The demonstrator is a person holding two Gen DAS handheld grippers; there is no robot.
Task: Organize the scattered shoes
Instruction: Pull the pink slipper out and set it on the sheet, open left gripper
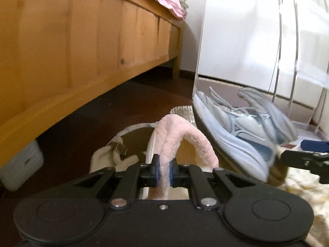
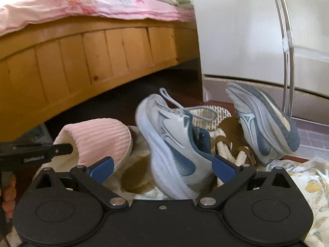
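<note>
Early stage: shoes mostly unsorted, both grippers loaded or nearly so.
Left gripper [image 1: 163, 169] is clamped narrow on the fleecy rim of the pink slipper [image 1: 181, 135]; right gripper [image 2: 162, 167] stands wide around a blue-white sneaker [image 2: 174, 144], pad contact unclear. Second sneaker [image 2: 265, 123], brown sandals [image 2: 232, 144] and a mesh shoe [image 2: 207, 113] lie piled. Bed frame [image 1: 82, 47] crowds left, white cabinet [image 2: 246, 30] and clear stand [image 2: 287, 51] right; dark floor [image 1: 123, 103] between looks open.
</note>
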